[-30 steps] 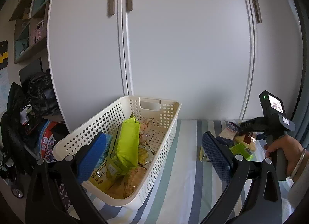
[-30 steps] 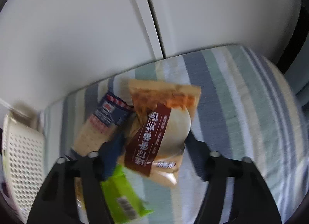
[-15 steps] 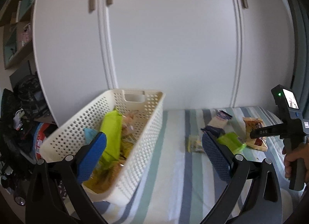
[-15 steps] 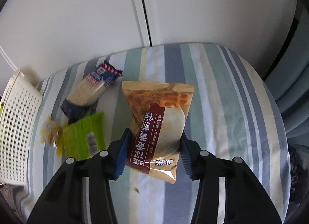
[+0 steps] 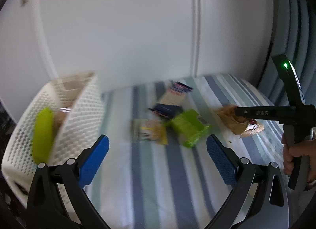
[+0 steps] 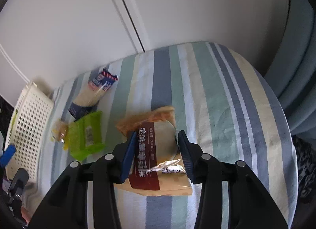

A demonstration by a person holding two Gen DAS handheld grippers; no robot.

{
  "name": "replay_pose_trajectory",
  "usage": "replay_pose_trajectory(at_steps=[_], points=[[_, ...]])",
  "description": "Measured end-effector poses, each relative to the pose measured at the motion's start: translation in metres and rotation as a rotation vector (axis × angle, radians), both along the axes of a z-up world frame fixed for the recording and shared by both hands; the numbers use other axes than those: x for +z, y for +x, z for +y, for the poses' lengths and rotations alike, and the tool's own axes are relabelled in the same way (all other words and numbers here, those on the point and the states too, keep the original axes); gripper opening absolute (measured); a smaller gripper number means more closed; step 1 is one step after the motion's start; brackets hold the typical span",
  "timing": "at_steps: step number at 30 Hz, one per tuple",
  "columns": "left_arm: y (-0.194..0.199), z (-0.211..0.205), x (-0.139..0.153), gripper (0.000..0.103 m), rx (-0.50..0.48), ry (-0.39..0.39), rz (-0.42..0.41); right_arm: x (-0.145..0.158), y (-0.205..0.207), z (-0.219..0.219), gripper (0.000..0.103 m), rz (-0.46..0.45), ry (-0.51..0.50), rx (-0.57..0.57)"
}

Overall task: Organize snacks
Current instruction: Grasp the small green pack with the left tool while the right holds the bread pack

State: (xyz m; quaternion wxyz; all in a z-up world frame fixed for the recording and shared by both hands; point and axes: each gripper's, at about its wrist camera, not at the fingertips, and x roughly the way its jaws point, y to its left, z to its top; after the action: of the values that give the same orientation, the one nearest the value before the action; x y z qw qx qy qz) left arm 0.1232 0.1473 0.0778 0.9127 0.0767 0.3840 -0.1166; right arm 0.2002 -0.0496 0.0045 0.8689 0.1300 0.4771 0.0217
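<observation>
Hand-held gripper on our right has its blue pads on either side of the brown bag, which lies flat on the striped bed. The pads look to be touching the bag's sides, though with the blur we cannot be sure the grip is firm; the jaws stand partly closed around it. Our right hand grips the handle at the edge of the left view.

Our left hand-held gripper is wide open and holds nothing. It hangs over bare sheet, with the loose snacks ahead of it and between its fingers' lines.

Those snacks lie in a cluster left of the brown bag: the green pack nearest, the yellow packet touching its far left side, and the blue-ended cracker pack further back toward the white doors.

At the far left stands the white basket, on the bed, well apart from the brown bag. A green bag stands inside it.
</observation>
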Motion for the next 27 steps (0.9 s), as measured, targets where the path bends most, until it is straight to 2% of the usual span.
replay_pose_trajectory(at_steps=[1, 3, 4, 5, 11, 14, 15, 17, 18, 20, 21, 22, 27], points=[[0.006, -0.009, -0.003, 0.1, -0.017, 0.005, 0.018, -0.001, 0.001, -0.002, 0.045, 0.004, 0.004, -0.013], [0.017, -0.022, -0.01, 0.1, -0.039, 0.002, 0.055, -0.001, 0.002, -0.007, 0.054, 0.015, 0.009, -0.027], [0.024, -0.027, -0.013, 0.1, -0.045, -0.014, 0.084, -0.001, 0.003, -0.008, 0.065, 0.017, 0.003, -0.023], [0.026, -0.03, -0.017, 0.1, -0.045, -0.039, 0.107, -0.002, 0.004, -0.007, 0.07, 0.015, -0.001, -0.012], [0.057, -0.023, -0.026, 0.1, 0.012, -0.247, 0.225, -0.013, 0.011, 0.011, 0.07, 0.053, -0.1, 0.066], [0.067, -0.018, -0.027, 0.1, 0.045, -0.324, 0.262, -0.022, 0.017, 0.015, 0.07, 0.092, -0.092, 0.098], [0.069, -0.018, -0.028, 0.1, 0.054, -0.338, 0.272, -0.022, 0.016, 0.015, 0.069, 0.089, -0.09, 0.095], [0.072, -0.021, -0.03, 0.1, 0.064, -0.352, 0.293, -0.022, 0.016, 0.014, 0.055, 0.084, -0.094, 0.093], [0.074, -0.022, -0.032, 0.097, 0.069, -0.354, 0.301, -0.021, 0.015, 0.011, 0.055, 0.081, -0.094, 0.081], [0.079, -0.029, -0.04, 0.084, 0.082, -0.362, 0.338, -0.021, 0.014, 0.007, 0.053, 0.076, -0.078, 0.069], [0.08, -0.031, -0.045, 0.074, 0.084, -0.372, 0.36, -0.022, 0.013, 0.004, 0.053, 0.076, -0.073, 0.057], [0.081, -0.031, -0.048, 0.07, 0.087, -0.387, 0.388, -0.022, 0.012, 0.001, 0.053, 0.076, -0.066, 0.05], [0.085, -0.043, -0.048, 0.07, 0.117, -0.343, 0.375, -0.023, 0.012, -0.007, 0.053, 0.078, -0.03, 0.046]])
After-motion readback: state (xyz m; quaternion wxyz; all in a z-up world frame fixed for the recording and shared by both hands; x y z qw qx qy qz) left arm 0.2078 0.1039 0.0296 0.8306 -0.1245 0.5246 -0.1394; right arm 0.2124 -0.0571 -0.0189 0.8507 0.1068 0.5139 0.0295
